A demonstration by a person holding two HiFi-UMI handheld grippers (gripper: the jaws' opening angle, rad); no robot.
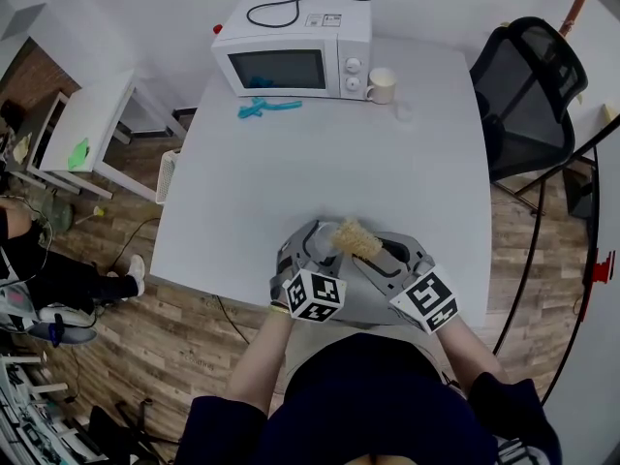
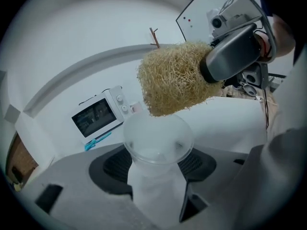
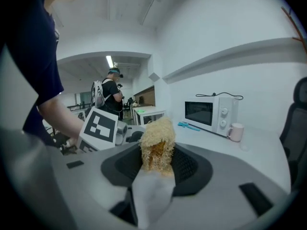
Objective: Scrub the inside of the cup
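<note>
The cup (image 2: 157,145) shows only its clear rim; its lower body is lost in a pale blur between the left gripper's (image 2: 158,172) clamping jaws. The scrubber's (image 3: 156,145) lower end blurs likewise between the right gripper's (image 3: 154,174) jaws. Far beyond both, the blue item (image 1: 268,107) beside the microwave (image 1: 291,56) is too small to identify.

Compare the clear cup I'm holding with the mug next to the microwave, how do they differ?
The cup is see-through and frosted; the mug is opaque and pale. The cup is gripped in the left claw near the table's front edge; the mug stands free on the table beside the microwave. The mug has a handle; the cup shows none. Both are small, round-mouthed drinking vessels.
</note>
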